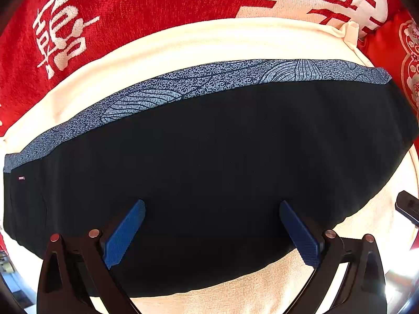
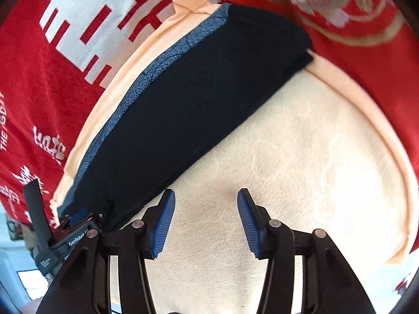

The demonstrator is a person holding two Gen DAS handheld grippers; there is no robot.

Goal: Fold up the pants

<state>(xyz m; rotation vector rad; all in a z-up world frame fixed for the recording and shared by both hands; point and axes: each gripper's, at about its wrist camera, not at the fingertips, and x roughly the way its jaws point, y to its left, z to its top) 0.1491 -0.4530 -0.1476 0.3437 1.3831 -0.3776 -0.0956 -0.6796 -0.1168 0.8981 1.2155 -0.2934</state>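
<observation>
The pants [image 1: 222,162] are dark navy with a blue patterned waistband [image 1: 199,89] along the far edge. They lie folded flat on a cream towel [image 1: 183,47]. My left gripper [image 1: 212,209] is open, its blue pads [image 1: 123,235] spread just above the pants' near part, holding nothing. In the right wrist view the folded pants [image 2: 199,104] run diagonally from lower left to upper right. My right gripper [image 2: 207,201] is open and empty over the bare cream towel [image 2: 301,157], its left pad [image 2: 163,225] close to the pants' near edge.
A red blanket with white characters [image 1: 86,18] lies beyond the towel, also in the right wrist view [image 2: 39,78]. A red floral cushion [image 2: 327,5] sits at the far right. The left gripper's body [image 2: 65,235] shows at lower left of the right wrist view.
</observation>
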